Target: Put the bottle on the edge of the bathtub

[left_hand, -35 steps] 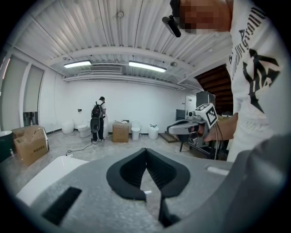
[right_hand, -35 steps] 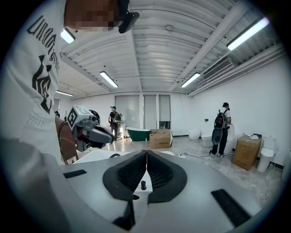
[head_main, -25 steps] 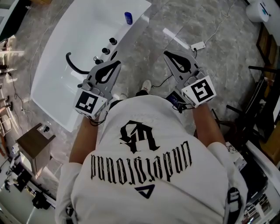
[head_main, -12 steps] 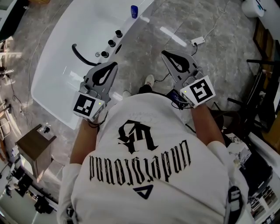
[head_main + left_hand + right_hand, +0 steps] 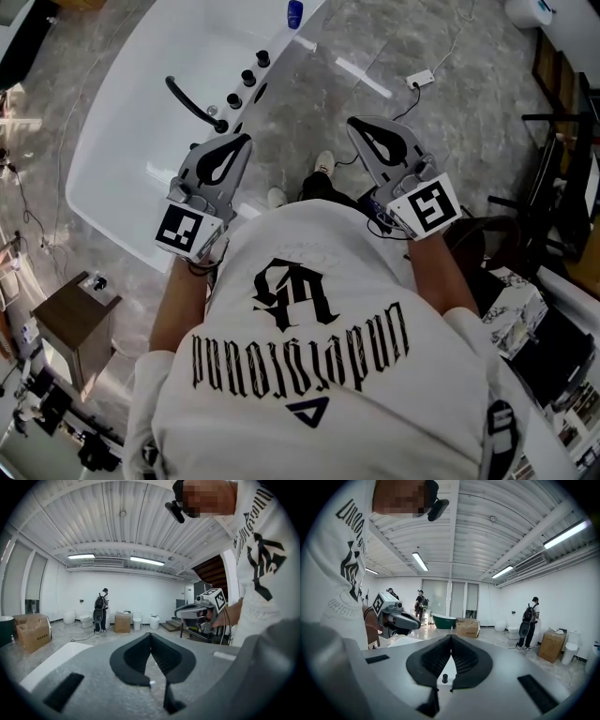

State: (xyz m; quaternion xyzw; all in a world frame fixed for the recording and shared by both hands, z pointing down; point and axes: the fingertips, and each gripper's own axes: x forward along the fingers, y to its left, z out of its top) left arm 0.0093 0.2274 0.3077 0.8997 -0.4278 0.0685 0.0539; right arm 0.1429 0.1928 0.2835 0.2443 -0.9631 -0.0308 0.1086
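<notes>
Holding pose: both forearms reach forward from the white T-shirt (image 5: 309, 375) with elbows bent, one pair of tongs in each hand, side by side and apart.
Left tongs (image 5: 246, 140): the jaws are closed tip to tip with nothing between them. They point ahead, nearly level, with the marker cube (image 5: 187, 230) nearest the body.
Right tongs (image 5: 354, 123): the jaws are pressed together and likewise empty. They have the same forward, nearly level aim, with the marker cube (image 5: 427, 204) back at the wrist.
Bottle (image 5: 295, 13): blue and upright on the bathtub's rim, well ahead of both tongs and touched by neither.
Bathtub (image 5: 122, 150): white, ahead and to the left of the left tongs, whose tips lie over its near rim in the head view.
Faucet (image 5: 192, 101): a black curved spout just ahead and left of the left tongs. A row of black knobs (image 5: 248, 77) runs from it toward the bottle.
Floor (image 5: 422, 37): grey and marbled, under and ahead of the right tongs.
Shoes (image 5: 323, 164): on the floor between the two tongs.
</notes>
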